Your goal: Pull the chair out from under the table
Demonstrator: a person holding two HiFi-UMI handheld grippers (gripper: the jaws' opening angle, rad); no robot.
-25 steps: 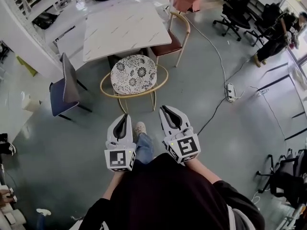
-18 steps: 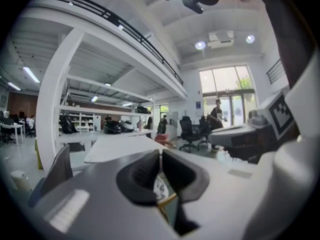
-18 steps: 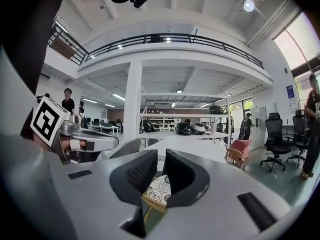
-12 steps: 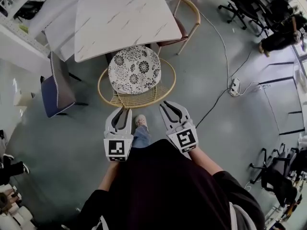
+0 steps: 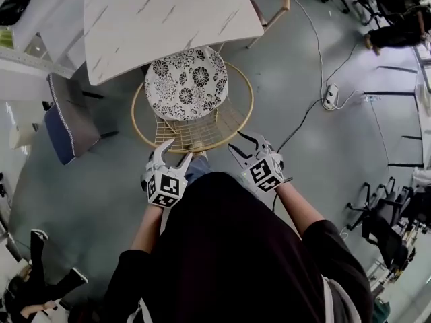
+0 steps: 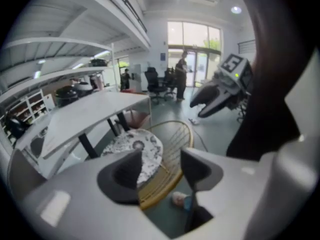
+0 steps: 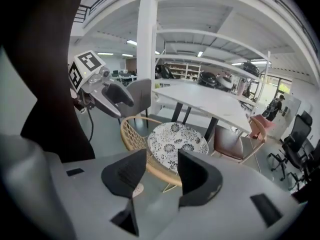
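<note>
Since a second ago the left gripper (image 5: 174, 151) and the right gripper (image 5: 248, 142) have come down toward the chair (image 5: 195, 130), and the head view has moved closer to it. The white marble table (image 5: 168, 19) fills the top of that view. The round golden wire chair stands at its near edge. Its flowered cushion (image 5: 185, 83) is only a little under the tabletop, and its wire back is turned to the person. The left gripper is just beside the left part of the back rim and the right gripper is near the right part; I cannot tell if they touch it. The jaws of both are opening, already well apart, and hold nothing. A power strip (image 5: 330, 97) lies on the floor at the right.
</note>
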